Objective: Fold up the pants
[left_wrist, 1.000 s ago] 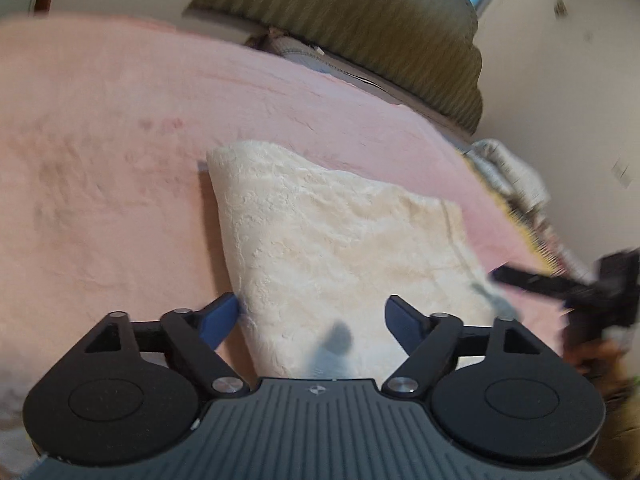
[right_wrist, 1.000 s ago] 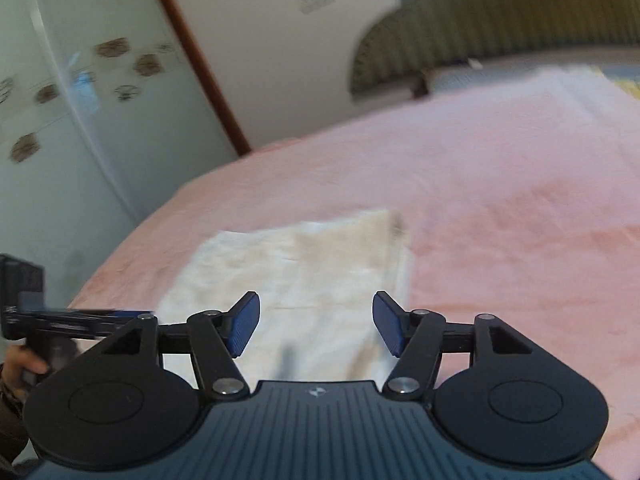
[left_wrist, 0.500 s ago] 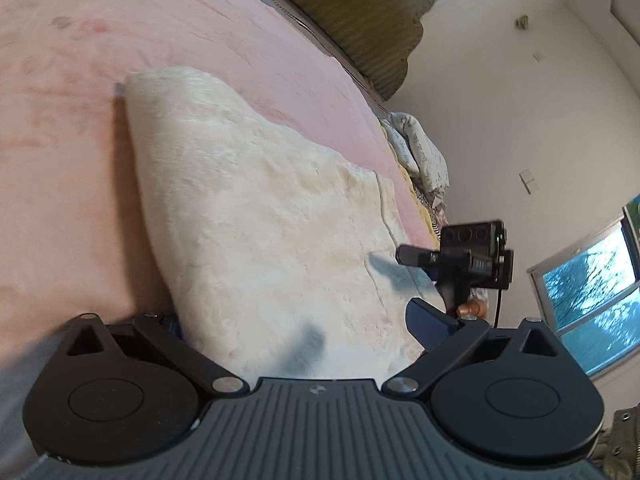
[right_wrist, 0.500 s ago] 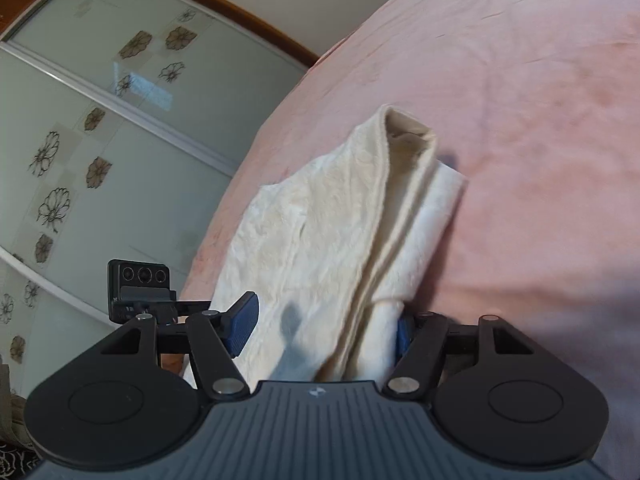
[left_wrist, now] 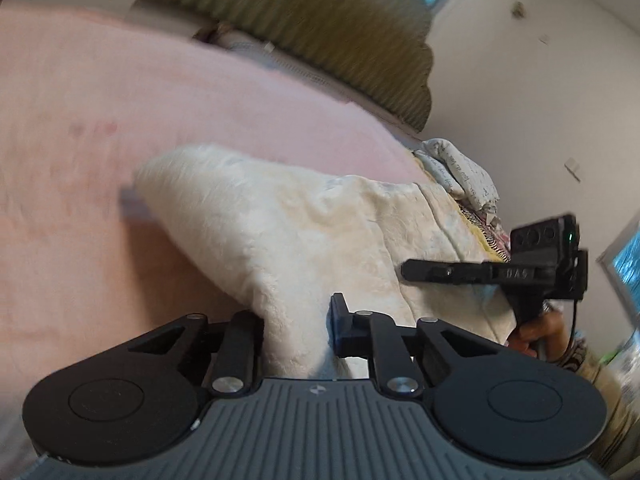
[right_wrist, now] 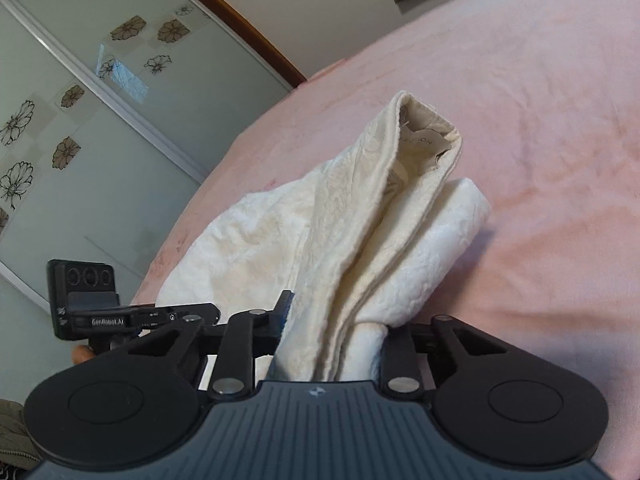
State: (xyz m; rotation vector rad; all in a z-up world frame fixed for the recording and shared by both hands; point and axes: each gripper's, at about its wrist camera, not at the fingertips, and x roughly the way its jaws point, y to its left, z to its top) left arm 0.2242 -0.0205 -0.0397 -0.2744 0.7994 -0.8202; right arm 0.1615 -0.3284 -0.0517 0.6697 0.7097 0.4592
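Note:
The cream fleece pants lie folded on the pink bed cover. In the left wrist view my left gripper is closing its jaws, and a near corner of the cloth is bunched and pinched between the pads. The right gripper shows there at the pants' right edge. From the right wrist, the pants rise in stacked layers with a label at the far end. My right gripper is closing too, the near end of the layers squeezed between its pads. The left gripper sits to the left.
An olive ribbed headboard stands at the far end of the bed. A heap of printed clothes lies by the bed's right edge. Frosted sliding wardrobe doors with flower prints stand to the left. Pink bed cover stretches to the right.
Both grippers went from wide open around the near edge of the pants to pinching it. The cloth has lifted and bunched at both corners.

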